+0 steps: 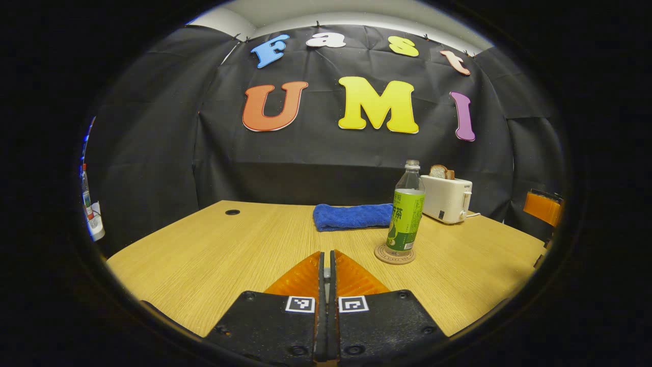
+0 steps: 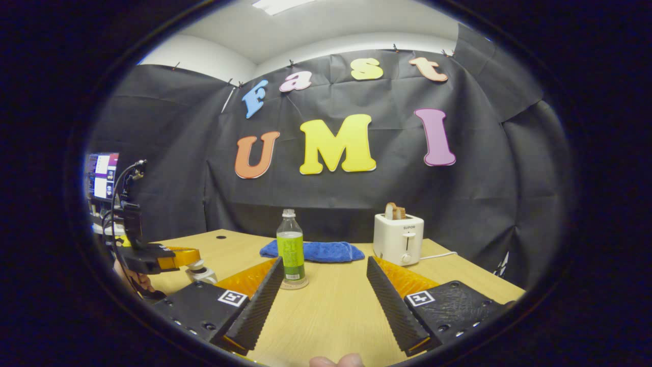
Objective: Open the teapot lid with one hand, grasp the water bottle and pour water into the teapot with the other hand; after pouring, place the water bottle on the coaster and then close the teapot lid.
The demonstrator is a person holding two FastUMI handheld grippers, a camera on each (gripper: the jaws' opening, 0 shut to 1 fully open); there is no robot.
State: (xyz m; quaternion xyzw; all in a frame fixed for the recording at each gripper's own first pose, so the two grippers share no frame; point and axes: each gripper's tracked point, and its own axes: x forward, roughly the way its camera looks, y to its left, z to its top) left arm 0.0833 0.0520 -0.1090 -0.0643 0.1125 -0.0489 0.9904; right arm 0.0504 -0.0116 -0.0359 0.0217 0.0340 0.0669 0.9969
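Left tongs [image 1: 327, 265] clenched, right tongs [image 2: 323, 278] released — water bottle [image 2: 291, 250] upright on coaster [image 1: 395, 254], mid-table [image 1: 214, 255].

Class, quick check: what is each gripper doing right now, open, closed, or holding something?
Left gripper: closed; its fingers meet with nothing visible between them.
Right gripper: open, holding nothing; the water bottle stands apart on the table.

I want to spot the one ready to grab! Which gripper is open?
The right gripper: its fingers stand wide apart, with bare table between them. The left gripper has its fingers closed together.
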